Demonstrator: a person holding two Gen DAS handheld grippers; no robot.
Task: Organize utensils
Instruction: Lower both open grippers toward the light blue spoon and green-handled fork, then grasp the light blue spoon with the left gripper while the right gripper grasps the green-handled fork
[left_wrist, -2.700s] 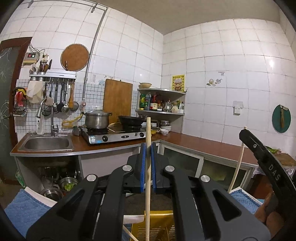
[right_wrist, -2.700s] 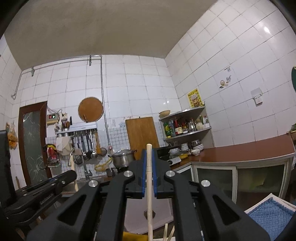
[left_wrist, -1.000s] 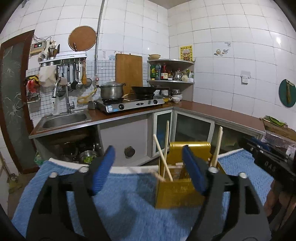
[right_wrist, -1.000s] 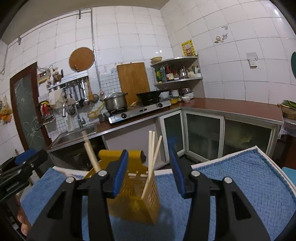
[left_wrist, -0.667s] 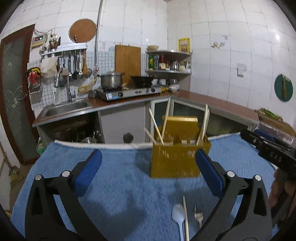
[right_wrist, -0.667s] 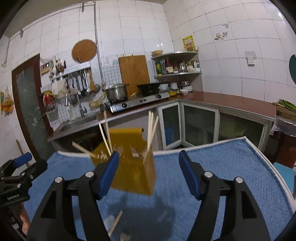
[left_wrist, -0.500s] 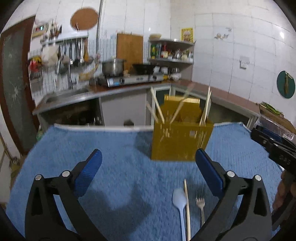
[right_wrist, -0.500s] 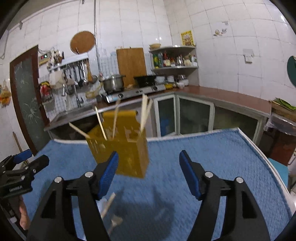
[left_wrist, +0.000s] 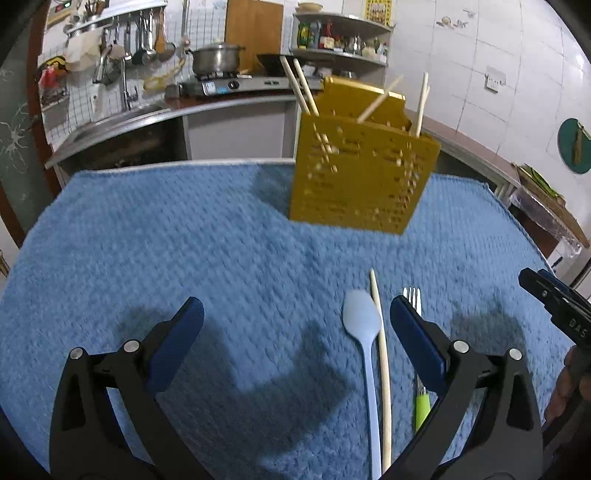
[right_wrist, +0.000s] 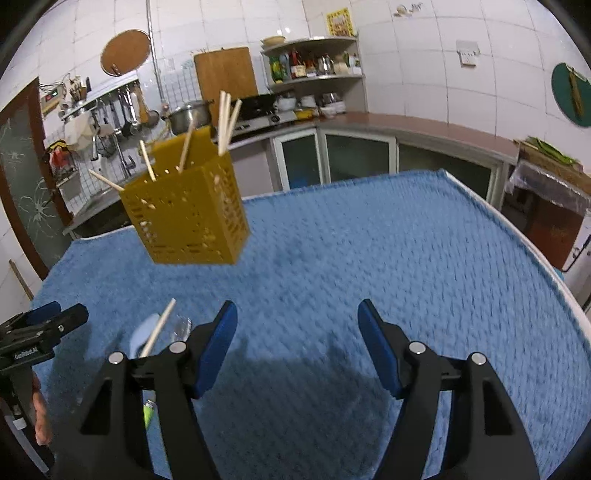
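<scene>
Three utensils lie loose on the blue towel (left_wrist: 147, 240) that covers the counter: a pale blue spoon (left_wrist: 364, 339), a single wooden chopstick (left_wrist: 382, 354) just beside it, and a fork with a green handle (left_wrist: 417, 376) on the far side of the chopstick. Well beyond them stands the yellow perforated utensil holder (left_wrist: 360, 177), with several chopsticks leaning out of its top.

Both sets of tongs are spread wide and hold nothing. The left tongs (left_wrist: 295, 325) hover low over the towel, with the spoon and chopstick between their tips and the fork partly under the right-hand tip. The right tongs (right_wrist: 295, 332) hang over bare towel, off to the side of the three pieces.

By my reading, the step in hand is picking up the next loose piece. That calls for lowering the left tongs, centring on one thin item alone, then closing.

Readable writing: "DAS" on the right tongs' body in the left view; the lettering on the left tongs is too blurred to read.
</scene>
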